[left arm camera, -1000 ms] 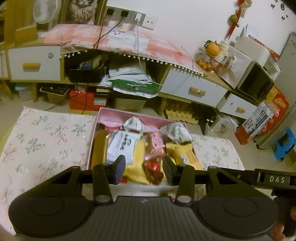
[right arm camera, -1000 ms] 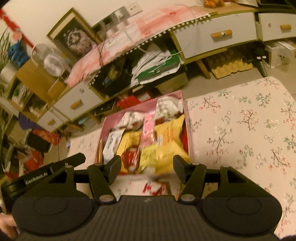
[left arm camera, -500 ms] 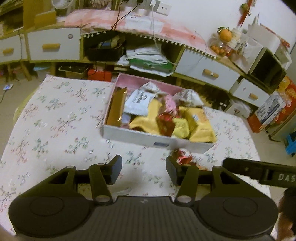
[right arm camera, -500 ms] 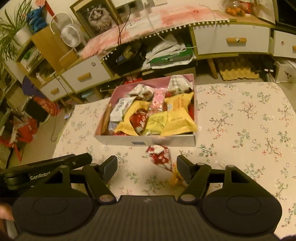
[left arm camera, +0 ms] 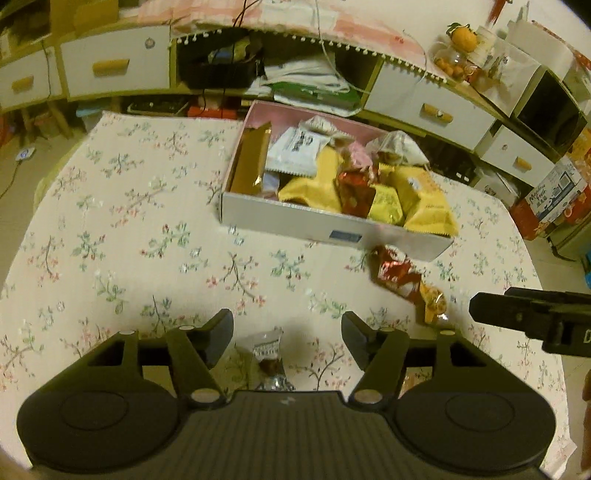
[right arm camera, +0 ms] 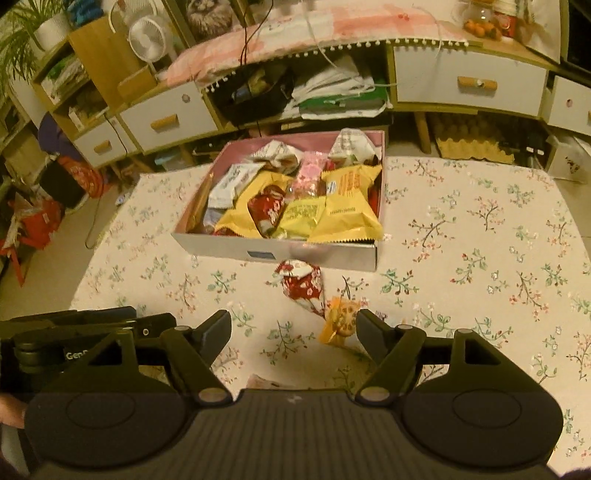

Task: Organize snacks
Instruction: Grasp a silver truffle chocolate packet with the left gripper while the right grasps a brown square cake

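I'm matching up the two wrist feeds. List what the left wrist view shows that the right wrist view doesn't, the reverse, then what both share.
Only the left wrist view: a clear-wrapped snack lying between the opening, empty left gripper.

Only the right wrist view: a white fan, a potted plant, and the opening right gripper.

Both: the snack box, the red packet and orange packet on the floral tablecloth.

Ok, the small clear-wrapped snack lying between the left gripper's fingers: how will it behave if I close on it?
The clear-wrapped snack looks small and probably light. Its wrapper appears thin and crinkly, so the twisted ends will likely crumple, while the dark lump inside may give firmer purchase. The glossy film could slip. The left gripper has its jaws opening, pads clear of the snack.
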A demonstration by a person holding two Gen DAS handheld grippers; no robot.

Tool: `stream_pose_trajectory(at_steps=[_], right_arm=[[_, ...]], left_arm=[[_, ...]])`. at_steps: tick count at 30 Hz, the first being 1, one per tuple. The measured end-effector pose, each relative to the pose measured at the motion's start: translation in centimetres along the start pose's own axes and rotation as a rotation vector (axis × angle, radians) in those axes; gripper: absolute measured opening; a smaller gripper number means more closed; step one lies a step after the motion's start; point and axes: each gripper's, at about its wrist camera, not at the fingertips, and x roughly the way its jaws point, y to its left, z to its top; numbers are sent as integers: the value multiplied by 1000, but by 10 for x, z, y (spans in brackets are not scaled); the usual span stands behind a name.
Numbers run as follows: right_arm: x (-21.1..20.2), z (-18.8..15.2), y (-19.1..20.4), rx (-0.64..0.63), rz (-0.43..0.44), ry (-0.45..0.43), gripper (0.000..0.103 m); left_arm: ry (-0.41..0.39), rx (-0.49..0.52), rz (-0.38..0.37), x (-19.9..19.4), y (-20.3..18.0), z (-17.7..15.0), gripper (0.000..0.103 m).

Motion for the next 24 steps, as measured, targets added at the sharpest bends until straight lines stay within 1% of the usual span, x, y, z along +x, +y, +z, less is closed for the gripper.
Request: stream_pose_trajectory(at_steps=[7,10,14,18,20,21,22,23,24], right_arm=[[7,-5,1,-15,-14,49,73],[12,-8,1,-19,-13,84,73],[21,-14,5,-34,-11,134,73],[27,-20,12,-53,-12,162,73],[33,-25,17,-74,-17,184,73],[37,-28,21,-87,-20,198,73],[40,-31,23,-97,-22,210,73],[44,-34,26,-105,-24,224,73],[47,-37,29,-111,-27,236,73]], left_arm=[[51,-23,28,6,9,-8,80],[79,-28,28,9,12,-12,82],[111,-8,31,17,8,-18,82],[121,20,82,29,3,-24,82],[126,34,92,35,3,-26,77],[138,40,99,39,3,-28,65],[156,40,109,43,4,-30,50],[149,41,120,44,5,-32,47],[144,52,129,43,4,-32,34]])
